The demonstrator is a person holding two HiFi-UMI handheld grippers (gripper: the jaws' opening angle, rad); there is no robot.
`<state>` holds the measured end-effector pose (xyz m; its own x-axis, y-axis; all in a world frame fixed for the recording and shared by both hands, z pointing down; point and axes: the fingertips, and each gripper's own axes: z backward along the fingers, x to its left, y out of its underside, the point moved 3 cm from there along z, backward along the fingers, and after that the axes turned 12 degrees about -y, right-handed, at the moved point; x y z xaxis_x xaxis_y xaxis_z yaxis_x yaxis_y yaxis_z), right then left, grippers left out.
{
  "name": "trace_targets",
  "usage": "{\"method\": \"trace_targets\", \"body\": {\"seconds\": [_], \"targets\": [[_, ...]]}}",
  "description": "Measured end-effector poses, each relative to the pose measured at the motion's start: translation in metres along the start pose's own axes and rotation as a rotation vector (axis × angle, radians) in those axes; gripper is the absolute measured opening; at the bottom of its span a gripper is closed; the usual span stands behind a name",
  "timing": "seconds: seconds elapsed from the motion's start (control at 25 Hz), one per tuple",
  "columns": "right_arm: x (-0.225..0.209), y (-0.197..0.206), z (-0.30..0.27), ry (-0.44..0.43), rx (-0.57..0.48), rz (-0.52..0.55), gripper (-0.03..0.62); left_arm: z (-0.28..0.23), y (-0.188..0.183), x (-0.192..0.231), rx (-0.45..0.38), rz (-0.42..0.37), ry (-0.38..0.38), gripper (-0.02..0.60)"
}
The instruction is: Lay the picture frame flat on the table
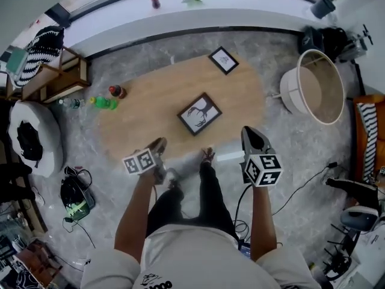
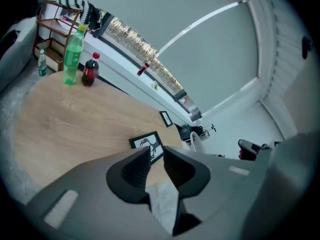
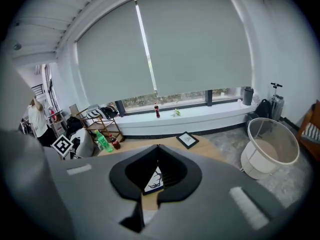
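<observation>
1. Person's forearms [image 1: 135,212] hold both grippers by the near edge of the wooden table [image 1: 144,110].
2. Left gripper [image 1: 159,146]: jaws a narrow gap apart, nothing between them.
3. Right gripper [image 1: 249,132]: jaw tips pressed together, empty.
4. Picture frame [image 1: 200,114] lies flat at mid-table, apart from both grippers.

Black picture frame [image 1: 200,113], wood-grain table [image 1: 144,104]

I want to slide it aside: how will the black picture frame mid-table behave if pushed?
The black picture frame lies flat on the smooth wooden table, so it should slide, not tip. It looks thin and rigid, probably light. Its front may be glazed, so likely fragile.
</observation>
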<state>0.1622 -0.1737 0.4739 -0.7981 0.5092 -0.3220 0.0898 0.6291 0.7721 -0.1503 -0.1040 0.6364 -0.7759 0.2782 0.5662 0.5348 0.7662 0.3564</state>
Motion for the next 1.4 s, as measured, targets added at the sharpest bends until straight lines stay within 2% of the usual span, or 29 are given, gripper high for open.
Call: {"method": "trace_targets", "body": {"seconds": [0.28, 0.64, 0.84, 1.0, 1.16, 1.28, 1.4], "targets": [[0.047, -0.032, 0.046, 0.011, -0.098, 0.008, 0.003, 0.070, -0.035, -0.023, -0.109, -0.188, 0.015, 0.057], [0.113, -0.078, 0.095, -0.008, -0.217, 0.086, 0.003, 0.156, -0.078, -0.087, -0.316, -0.503, 0.077, 0.011], [0.148, -0.096, 0.123, 0.003, -0.274, 0.169, 0.003, 0.210, -0.096, -0.111, -0.439, -0.561, 0.108, 0.009], [0.179, -0.115, 0.146, 0.008, -0.315, 0.242, 0.003, 0.255, -0.114, -0.131, -0.537, -0.637, 0.129, 0.009], [0.211, -0.142, 0.170, -0.017, -0.390, 0.310, 0.003, 0.301, -0.133, -0.156, -0.628, -0.680, 0.191, 0.009], [0.233, -0.157, 0.188, -0.018, -0.431, 0.351, 0.003, 0.335, -0.138, -0.175, -0.697, -0.748, 0.218, 0.009], [0.251, -0.170, 0.204, -0.012, -0.454, 0.405, 0.003, 0.367, -0.140, -0.194, -0.778, -0.833, 0.214, 0.009]]}}
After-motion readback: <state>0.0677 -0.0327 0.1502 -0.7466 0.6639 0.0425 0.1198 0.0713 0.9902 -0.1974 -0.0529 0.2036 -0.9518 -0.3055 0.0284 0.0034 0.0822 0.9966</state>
